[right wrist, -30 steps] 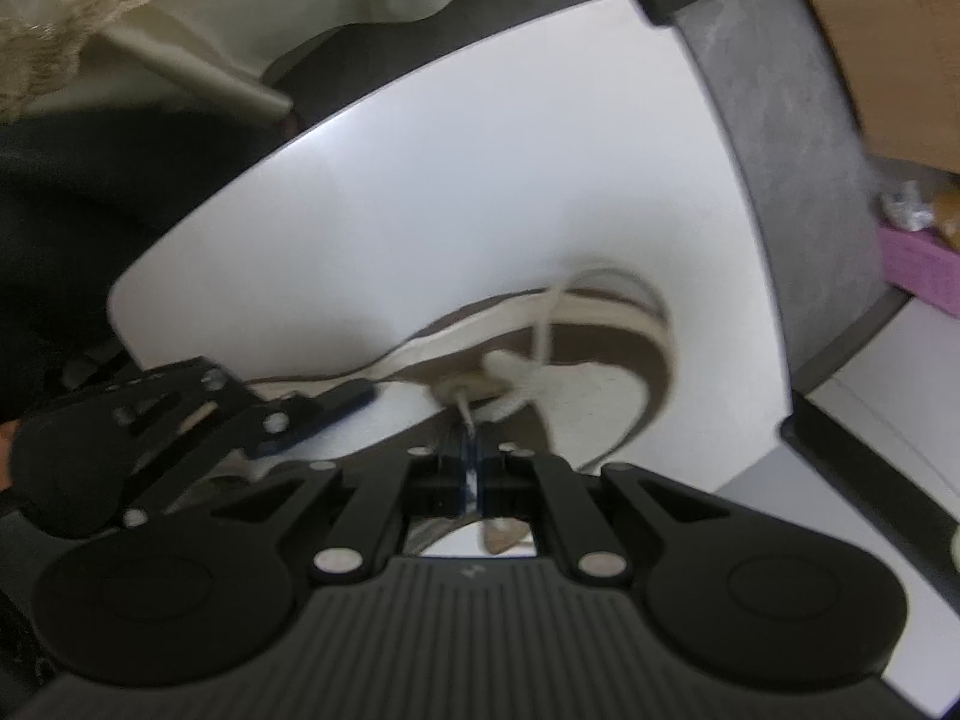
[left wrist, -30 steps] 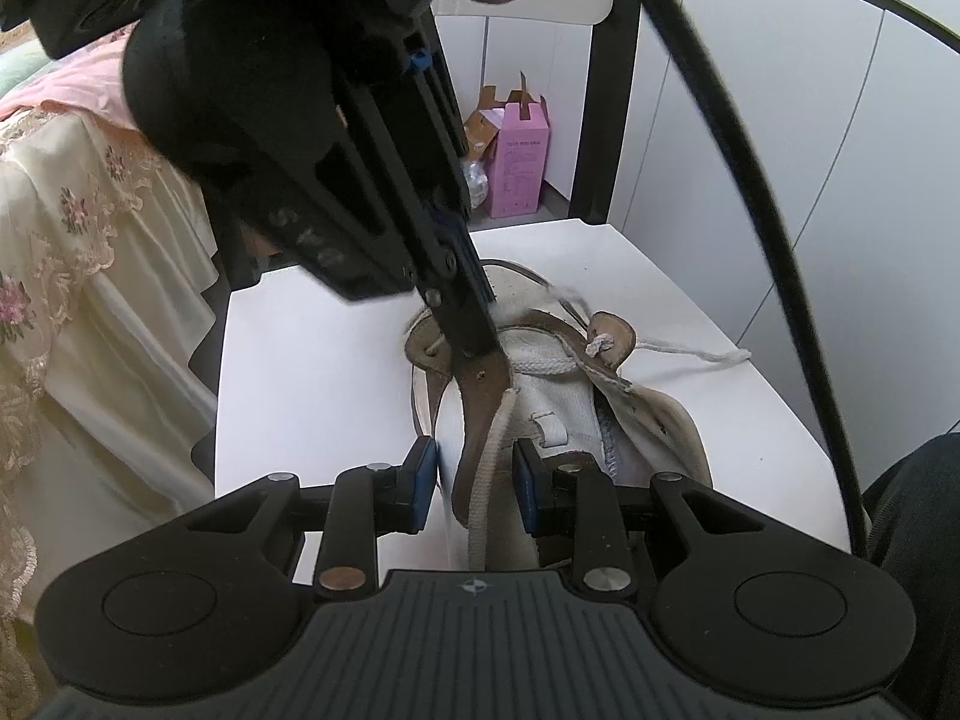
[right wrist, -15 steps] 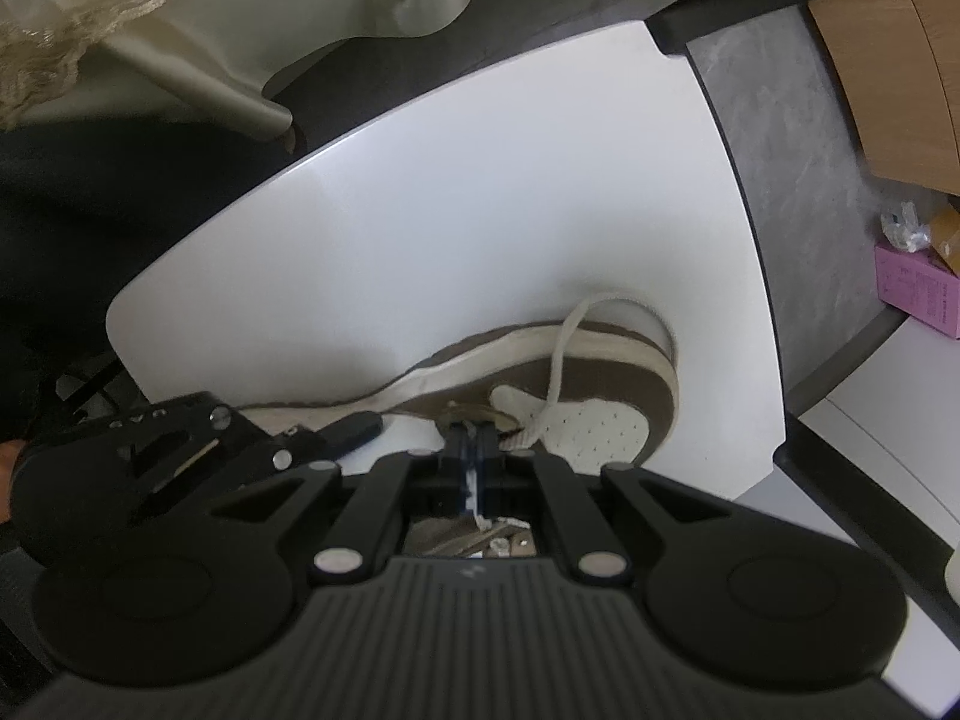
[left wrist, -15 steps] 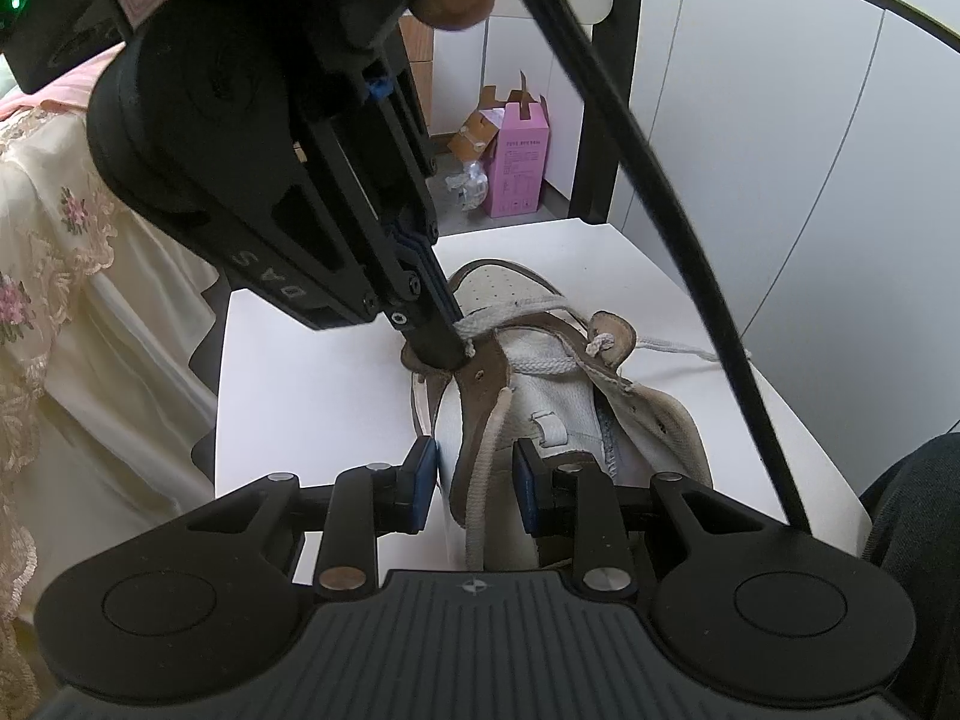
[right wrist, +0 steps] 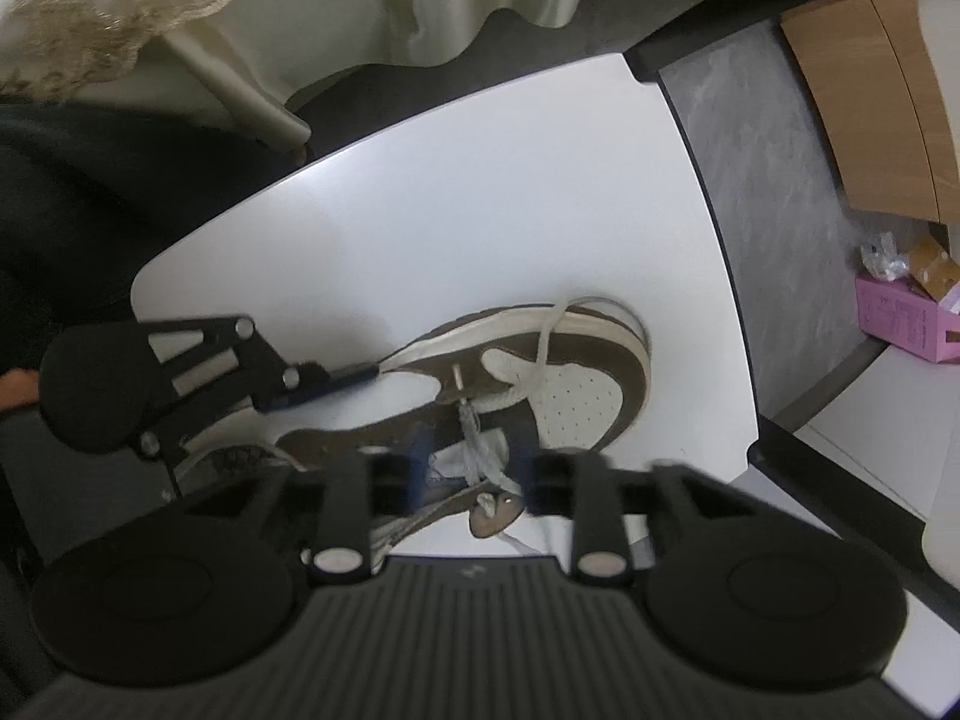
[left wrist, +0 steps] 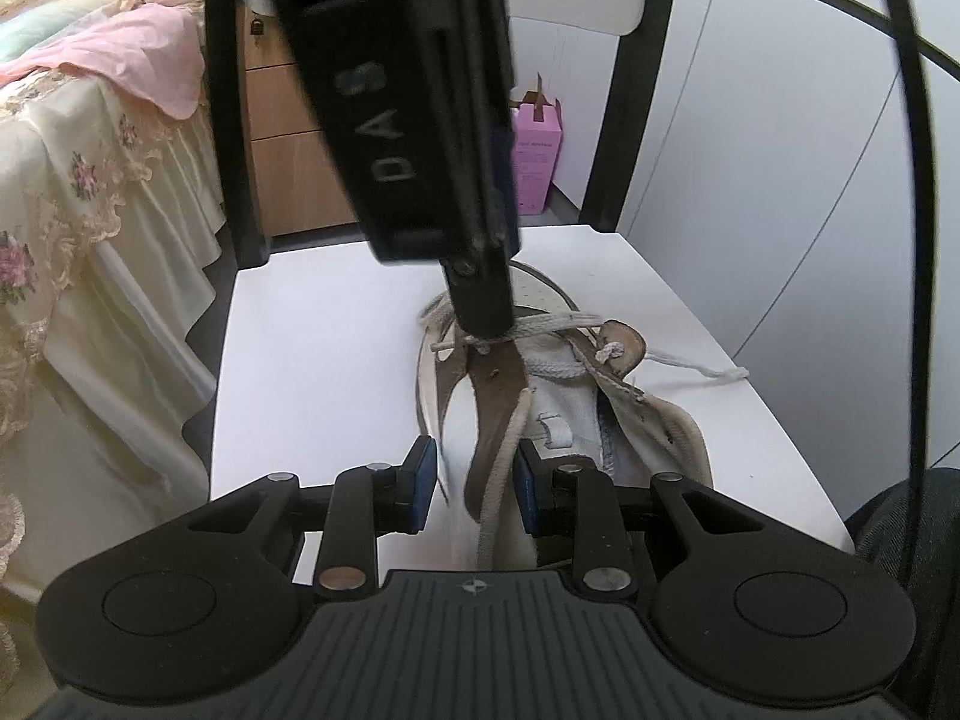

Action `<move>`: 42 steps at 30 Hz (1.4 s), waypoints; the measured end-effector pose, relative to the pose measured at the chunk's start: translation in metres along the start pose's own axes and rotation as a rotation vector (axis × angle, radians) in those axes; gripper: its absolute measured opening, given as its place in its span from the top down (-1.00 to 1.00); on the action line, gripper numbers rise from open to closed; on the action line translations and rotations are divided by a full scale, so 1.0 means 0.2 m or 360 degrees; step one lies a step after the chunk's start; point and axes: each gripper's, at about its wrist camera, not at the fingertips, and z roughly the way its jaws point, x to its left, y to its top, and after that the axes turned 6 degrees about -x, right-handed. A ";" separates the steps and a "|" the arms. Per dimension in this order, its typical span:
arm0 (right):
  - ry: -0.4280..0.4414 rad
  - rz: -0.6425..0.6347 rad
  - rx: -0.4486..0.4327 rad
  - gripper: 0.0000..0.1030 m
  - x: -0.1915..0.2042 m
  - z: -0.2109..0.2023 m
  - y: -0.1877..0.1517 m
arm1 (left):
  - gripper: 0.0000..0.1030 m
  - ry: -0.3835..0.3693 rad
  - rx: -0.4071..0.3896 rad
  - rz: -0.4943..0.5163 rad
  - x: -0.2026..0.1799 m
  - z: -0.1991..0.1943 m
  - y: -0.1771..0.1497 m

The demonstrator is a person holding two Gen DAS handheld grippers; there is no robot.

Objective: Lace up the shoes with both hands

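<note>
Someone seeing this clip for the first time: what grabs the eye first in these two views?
A brown-and-cream shoe lying on a white table, its cream lace loosely crossed over the eyelets. In the left view, the right gripper looms down onto that lace. A flowery lace-edged bedspread hangs beside the table.

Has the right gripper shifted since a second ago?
Yes. The right gripper has lifted away from the shoe, and its jaws have just opened, the lace loose between them.
</note>
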 end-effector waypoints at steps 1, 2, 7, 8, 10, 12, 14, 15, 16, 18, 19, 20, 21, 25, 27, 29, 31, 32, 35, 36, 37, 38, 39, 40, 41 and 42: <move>0.0002 0.0002 -0.0008 0.36 0.00 0.00 -0.01 | 0.40 -0.0012 0.0000 -0.0034 0.02 -0.02 0.00; 0.0004 0.0016 -0.0013 0.37 0.00 0.01 -0.02 | 0.40 -0.0027 -0.0004 -0.0072 0.03 -0.04 -0.01; 0.0002 0.0033 -0.0053 0.66 -0.02 0.05 -0.06 | 0.28 -0.0144 -0.0041 -0.0361 0.20 -0.19 -0.03; 0.0010 0.0044 -0.0074 0.70 -0.04 0.05 -0.07 | 0.28 -0.0167 -0.0055 -0.0407 0.21 -0.21 -0.03; 0.0063 0.0063 -0.0118 0.69 -0.06 0.05 -0.08 | 0.15 -0.0199 -0.0078 -0.0493 0.24 -0.24 -0.03; 0.0074 0.0058 -0.0112 0.67 -0.07 0.06 -0.10 | 0.05 -0.0224 -0.0080 -0.0583 0.29 -0.24 -0.03; 0.0073 0.0036 -0.0117 0.66 -0.07 0.08 -0.11 | -0.04 -0.0248 -0.0078 -0.0691 0.34 -0.25 -0.03; 0.0087 0.0045 -0.0126 0.66 -0.08 0.08 -0.12 | -0.14 -0.0253 -0.0087 -0.0751 0.38 -0.26 -0.03; 0.0102 0.0056 -0.0139 0.66 -0.10 0.08 -0.13 | -0.17 -0.0254 -0.0100 -0.0813 0.41 -0.26 -0.03; 0.0116 0.0052 -0.0175 0.70 -0.12 0.09 -0.14 | -0.17 -0.0274 -0.0122 -0.0969 0.49 -0.25 -0.04; 0.0117 0.0047 -0.0194 0.70 -0.12 0.09 -0.15 | -0.17 -0.0292 -0.0126 -0.1061 0.53 -0.24 -0.04; 0.0122 0.0054 -0.0212 0.72 -0.13 0.09 -0.16 | -0.17 -0.0319 -0.0131 -0.1165 0.58 -0.22 -0.05; 0.0126 0.0064 -0.0233 0.74 -0.13 0.08 -0.17 | -0.17 -0.0359 -0.0134 -0.1277 0.63 -0.19 -0.06; 0.0103 0.0032 -0.0324 0.74 -0.12 0.05 -0.20 | -0.14 -0.0511 -0.0140 -0.1746 0.74 -0.08 -0.14; 0.0101 0.0012 -0.0370 0.74 -0.11 0.03 -0.21 | -0.14 -0.0567 -0.0130 -0.1931 0.77 -0.01 -0.18; 0.0120 -0.0012 -0.0398 0.74 -0.10 0.03 -0.21 | -0.12 -0.0578 -0.0100 -0.2031 0.78 0.03 -0.21; 0.0125 -0.0036 -0.0399 0.73 -0.09 0.04 -0.22 | -0.10 -0.0581 -0.0083 -0.2085 0.78 0.05 -0.23; 0.0130 -0.0049 -0.0401 0.73 -0.09 0.05 -0.22 | -0.08 -0.0585 -0.0075 -0.2108 0.78 0.06 -0.24; 0.0145 -0.0027 -0.0408 0.76 -0.09 0.07 -0.22 | 0.07 -0.0588 -0.0075 -0.2157 0.78 0.09 -0.27; 0.0151 -0.0020 -0.0423 0.84 -0.09 0.07 -0.22 | 0.23 -0.0592 -0.0089 -0.2180 0.79 0.10 -0.28; 0.0155 -0.0019 -0.0435 0.92 -0.09 0.07 -0.22 | 0.32 -0.0596 -0.0102 -0.2203 0.79 0.11 -0.29; 0.0155 -0.0013 -0.0448 0.95 -0.08 0.07 -0.22 | 0.32 -0.0601 -0.0112 -0.2241 0.79 0.12 -0.30; 0.0154 0.0007 -0.0460 0.95 -0.08 0.07 -0.22 | 0.32 -0.0611 -0.0113 -0.2302 0.79 0.13 -0.32; 0.0160 0.0026 -0.0466 0.95 -0.08 0.07 -0.21 | 0.32 -0.0626 -0.0115 -0.2365 0.79 0.14 -0.33; 0.0161 0.0031 -0.0469 0.95 -0.07 0.07 -0.21 | 0.32 -0.0625 -0.0115 -0.2392 0.79 0.15 -0.34; 0.0158 0.0028 -0.0472 0.95 -0.07 0.08 -0.21 | 0.32 -0.0626 -0.0109 -0.2398 0.79 0.15 -0.34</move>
